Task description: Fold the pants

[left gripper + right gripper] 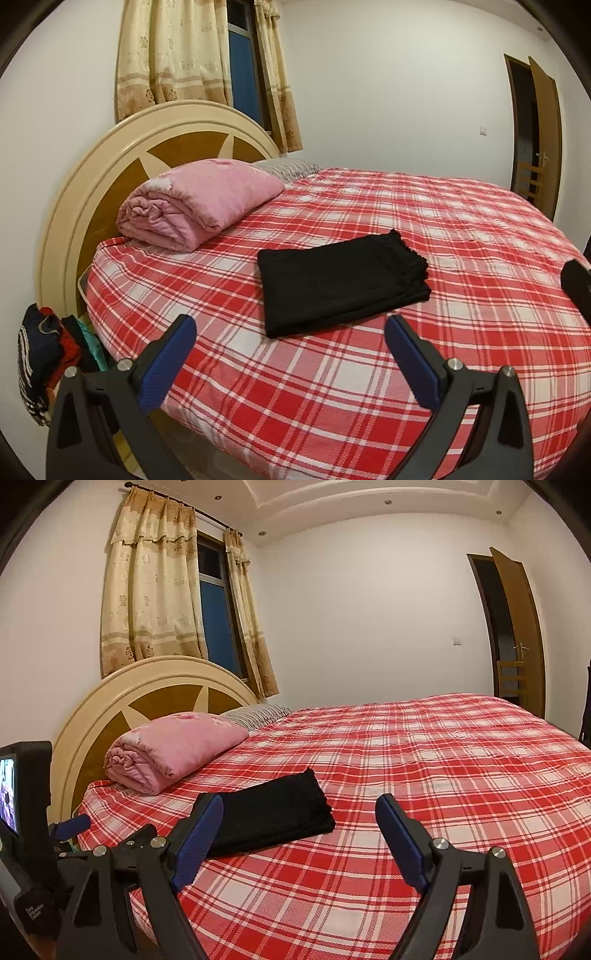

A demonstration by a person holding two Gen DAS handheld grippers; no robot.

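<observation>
Plaid bed (461, 258) carries the folded black pants (340, 284); left gripper (291, 354) and right gripper (299, 830) both gape wide, empty, touching nothing.

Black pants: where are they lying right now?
The black pants lie folded on the red plaid bed, centre of both views, just right of the rolled pink quilt by the headboard; neither gripper touches them.

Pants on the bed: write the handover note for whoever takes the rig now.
Left hand-held gripper: open, empty, held back above the near edge of the bed.
Right hand-held gripper: open, empty, also clear of the cloth.
Black pants: folded into a compact stack, lying flat on the plaid sheet, in front of the rolled pink blanket.
Done: the folding looks complete.
Left: probably nothing; at most square the layered edge on the right.
</observation>
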